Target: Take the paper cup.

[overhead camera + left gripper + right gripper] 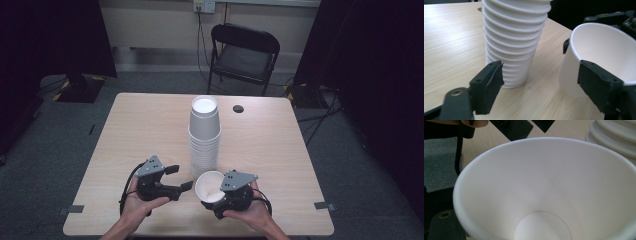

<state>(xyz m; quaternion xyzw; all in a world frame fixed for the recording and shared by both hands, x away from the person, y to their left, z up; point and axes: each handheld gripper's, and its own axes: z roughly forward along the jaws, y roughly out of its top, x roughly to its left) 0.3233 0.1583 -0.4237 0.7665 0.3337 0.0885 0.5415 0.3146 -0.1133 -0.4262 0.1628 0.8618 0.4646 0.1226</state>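
To the left of the tall stack of cups, which is taken as landmark, the left gripper is seen with its jaws spread and nothing between them, while just right of the stack's base a single white cup, tilted, is grasped by the right gripper.

I'm seeing both forearms showing bare, no sleeves, nearer than the cup stack. The left gripper and right gripper are looking black, each carrying a grey three-cornered plate with screws and trailing a black cable; jaw pads are showing screw holes.
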